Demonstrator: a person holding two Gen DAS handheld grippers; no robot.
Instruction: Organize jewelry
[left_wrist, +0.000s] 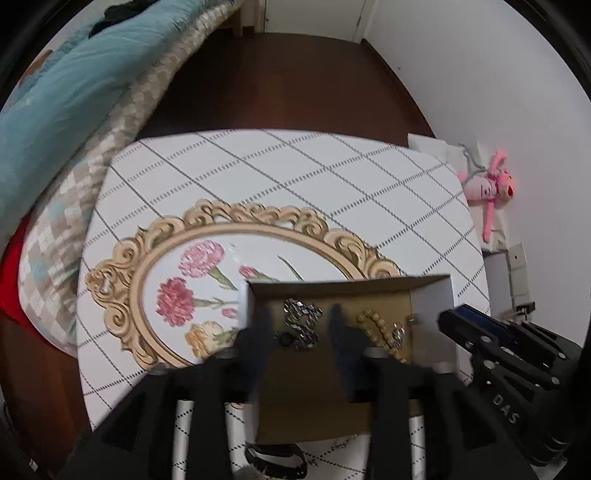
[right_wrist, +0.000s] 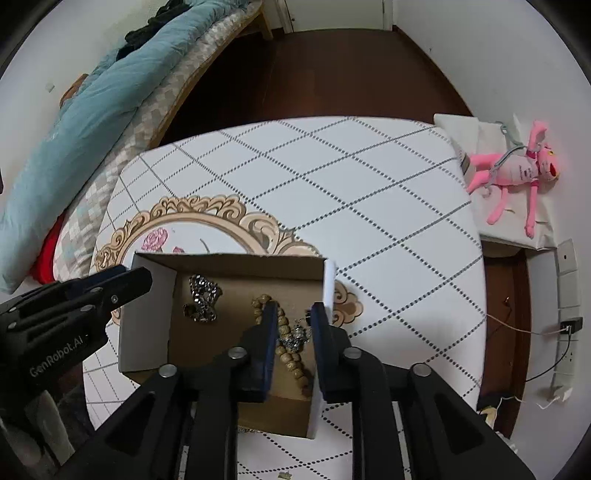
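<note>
An open cardboard box (left_wrist: 347, 282) (right_wrist: 147, 314) with white outer walls stands on the patterned table (left_wrist: 295, 177). Inside lie a silver chain (left_wrist: 301, 325) (right_wrist: 203, 299), a wooden bead bracelet (left_wrist: 376, 328) (right_wrist: 291, 358) and a small silver piece (right_wrist: 295, 336). My left gripper (left_wrist: 301, 332) hovers open over the box's left half, the silver chain showing below its gap. My right gripper (right_wrist: 294, 325) is open over the right half, above the beads, its right finger (right_wrist: 319, 325) beside the box's right wall. Neither holds anything.
A black band (left_wrist: 277, 458) lies on the table near its front edge, below my left gripper. A bed with a teal quilt (right_wrist: 92, 110) borders the table's left side. A pink plush toy (right_wrist: 517, 173) lies on a white stand at right, near wall sockets (right_wrist: 569, 325).
</note>
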